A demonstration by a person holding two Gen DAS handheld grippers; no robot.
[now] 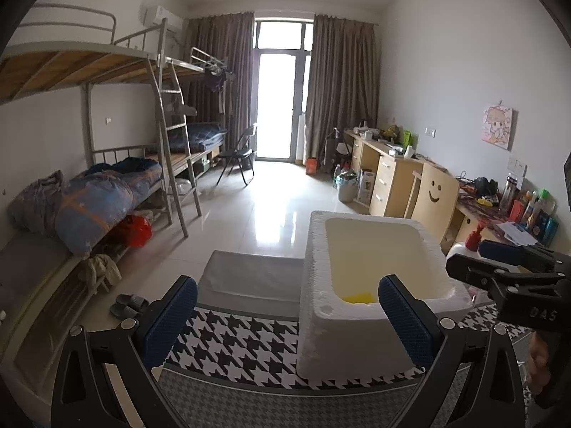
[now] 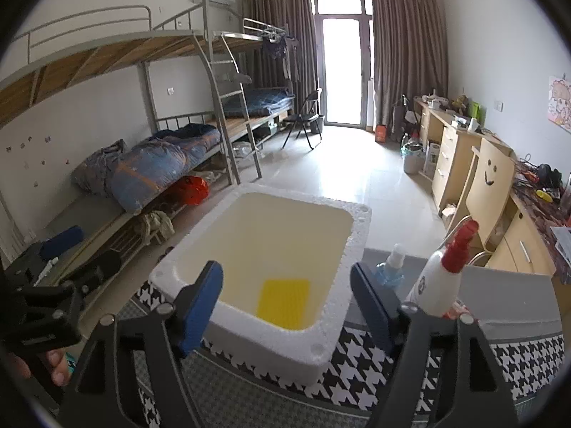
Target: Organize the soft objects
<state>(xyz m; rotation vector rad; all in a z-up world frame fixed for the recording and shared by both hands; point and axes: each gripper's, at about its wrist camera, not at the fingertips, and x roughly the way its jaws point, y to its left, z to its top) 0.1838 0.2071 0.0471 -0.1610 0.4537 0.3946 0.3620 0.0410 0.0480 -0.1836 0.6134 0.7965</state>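
A white foam box (image 2: 332, 335) stands on a houndstooth cloth (image 2: 360, 363). A flat yellow soft pad (image 2: 284, 303) lies on the box floor. My right gripper (image 2: 287, 306) is open and empty, held above the box's near rim, with the pad seen between its blue pads. In the left wrist view the foam box (image 1: 321, 324) stands ahead and right, with a sliver of the yellow pad (image 1: 358, 298) showing. My left gripper (image 1: 287, 324) is open and empty, left of the box and near its front corner. The right gripper (image 1: 506, 260) shows at the right edge of that view.
A white spray bottle with a red top (image 2: 442, 278) and a blue bottle (image 2: 390, 271) stand right of the box. A grey surface (image 1: 249, 278) lies behind the cloth. Bunk beds with bedding (image 2: 157, 167) line the left wall, and desks and a smiley-face chair (image 2: 489, 182) line the right.
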